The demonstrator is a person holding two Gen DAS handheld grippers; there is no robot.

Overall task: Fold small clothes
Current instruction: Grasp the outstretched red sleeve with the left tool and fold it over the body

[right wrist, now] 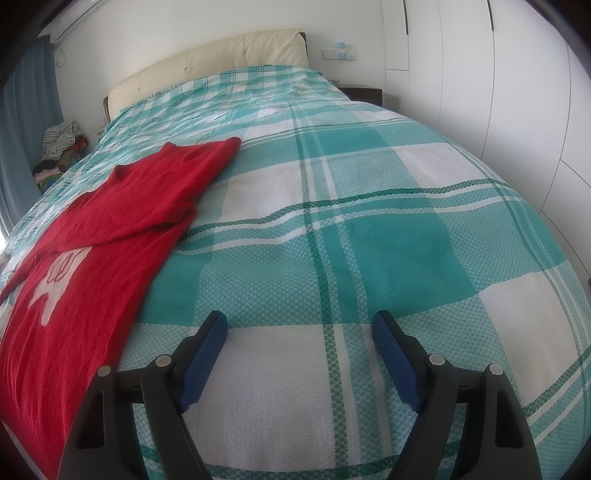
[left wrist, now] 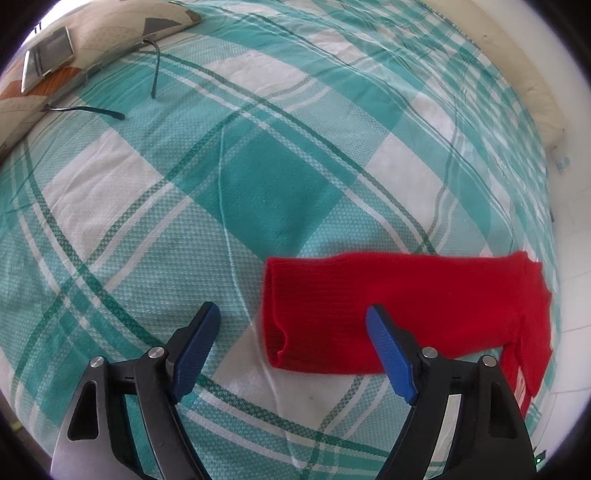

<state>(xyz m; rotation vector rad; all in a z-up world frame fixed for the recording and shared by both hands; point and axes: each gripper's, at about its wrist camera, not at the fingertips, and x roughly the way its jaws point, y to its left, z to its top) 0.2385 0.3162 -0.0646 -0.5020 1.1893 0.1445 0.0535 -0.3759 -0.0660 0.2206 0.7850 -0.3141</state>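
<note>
A small red knit sweater (right wrist: 110, 221) with a white figure on its front lies flat on the bed, at the left of the right wrist view, one sleeve folded across its chest. In the left wrist view its other sleeve (left wrist: 406, 310) stretches out to the left, cuff end near my fingers. My left gripper (left wrist: 291, 314) is open and empty, just above the bed, its jaws either side of the cuff end. My right gripper (right wrist: 299, 325) is open and empty over bare bedspread, to the right of the sweater.
The bed has a teal and white checked spread (right wrist: 369, 221) and a cream headboard (right wrist: 221, 62). A patterned pillow (left wrist: 122, 29) with a tablet-like device (left wrist: 48, 55) and dark cables (left wrist: 157, 70) lies far left. A clothes pile (right wrist: 59, 147) sits beside the bed. White wardrobes (right wrist: 498, 74) stand right.
</note>
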